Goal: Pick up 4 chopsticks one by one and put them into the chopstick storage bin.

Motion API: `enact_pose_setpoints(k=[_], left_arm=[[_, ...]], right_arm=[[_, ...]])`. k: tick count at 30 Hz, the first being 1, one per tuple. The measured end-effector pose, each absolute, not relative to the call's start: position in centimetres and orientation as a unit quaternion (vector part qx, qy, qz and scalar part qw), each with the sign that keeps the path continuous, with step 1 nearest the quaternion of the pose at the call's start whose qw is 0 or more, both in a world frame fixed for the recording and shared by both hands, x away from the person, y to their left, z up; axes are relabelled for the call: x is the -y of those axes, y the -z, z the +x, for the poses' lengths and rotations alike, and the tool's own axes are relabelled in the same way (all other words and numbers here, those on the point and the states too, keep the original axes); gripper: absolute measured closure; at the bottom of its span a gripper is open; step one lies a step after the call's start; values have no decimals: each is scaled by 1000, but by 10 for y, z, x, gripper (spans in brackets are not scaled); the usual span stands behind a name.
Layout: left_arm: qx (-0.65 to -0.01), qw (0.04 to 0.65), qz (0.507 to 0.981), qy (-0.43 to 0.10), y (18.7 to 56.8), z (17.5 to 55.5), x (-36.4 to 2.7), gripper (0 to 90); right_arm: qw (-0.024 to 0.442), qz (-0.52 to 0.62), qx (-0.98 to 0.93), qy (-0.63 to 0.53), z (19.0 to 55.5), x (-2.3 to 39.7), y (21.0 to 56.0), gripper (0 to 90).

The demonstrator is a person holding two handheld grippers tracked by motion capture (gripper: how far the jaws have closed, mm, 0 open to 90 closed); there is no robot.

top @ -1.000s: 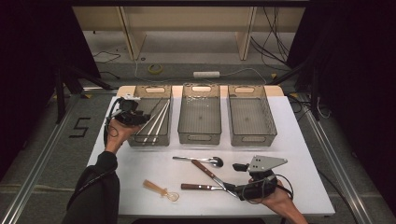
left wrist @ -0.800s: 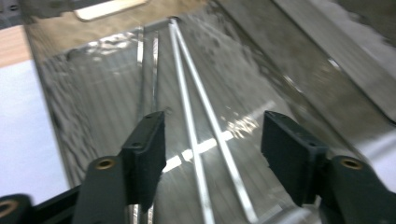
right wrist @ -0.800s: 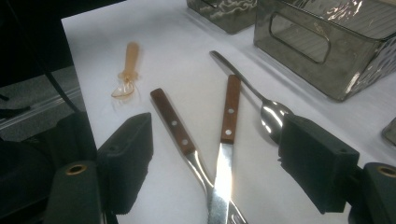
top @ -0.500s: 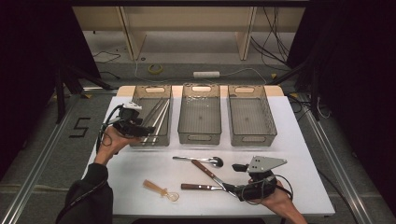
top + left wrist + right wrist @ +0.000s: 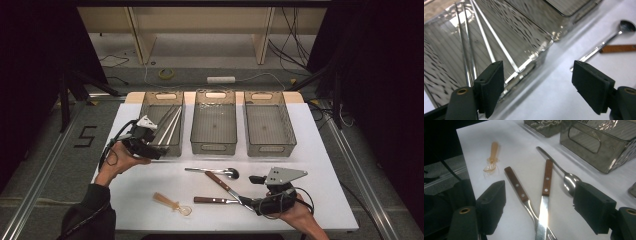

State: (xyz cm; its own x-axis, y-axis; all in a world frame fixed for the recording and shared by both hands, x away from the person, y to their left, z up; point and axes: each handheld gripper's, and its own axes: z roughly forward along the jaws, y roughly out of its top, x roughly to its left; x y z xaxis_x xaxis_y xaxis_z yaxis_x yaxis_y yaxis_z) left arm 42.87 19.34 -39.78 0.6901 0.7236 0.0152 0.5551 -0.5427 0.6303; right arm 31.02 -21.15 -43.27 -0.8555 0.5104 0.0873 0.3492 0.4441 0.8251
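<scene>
"5" on the floor point(image 5: 86, 136)

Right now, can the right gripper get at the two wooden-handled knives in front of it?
Probably yes: the right gripper is open, and the two knives lie crossed on bare table straight ahead between its fingers, nothing over them.

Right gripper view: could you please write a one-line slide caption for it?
Open hand-held gripper poised over two crossed wooden-handled knives, beside a metal spoon and a small plastic fork.
</scene>
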Motion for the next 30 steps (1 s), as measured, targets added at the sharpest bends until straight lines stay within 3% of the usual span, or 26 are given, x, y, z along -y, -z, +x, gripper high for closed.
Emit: enact_pose_setpoints(k=[30], left_arm=[[-252, 225, 936, -97, 410, 371, -156, 209]], right_arm=[[85, 260, -844, -461, 312, 216, 436, 272]])
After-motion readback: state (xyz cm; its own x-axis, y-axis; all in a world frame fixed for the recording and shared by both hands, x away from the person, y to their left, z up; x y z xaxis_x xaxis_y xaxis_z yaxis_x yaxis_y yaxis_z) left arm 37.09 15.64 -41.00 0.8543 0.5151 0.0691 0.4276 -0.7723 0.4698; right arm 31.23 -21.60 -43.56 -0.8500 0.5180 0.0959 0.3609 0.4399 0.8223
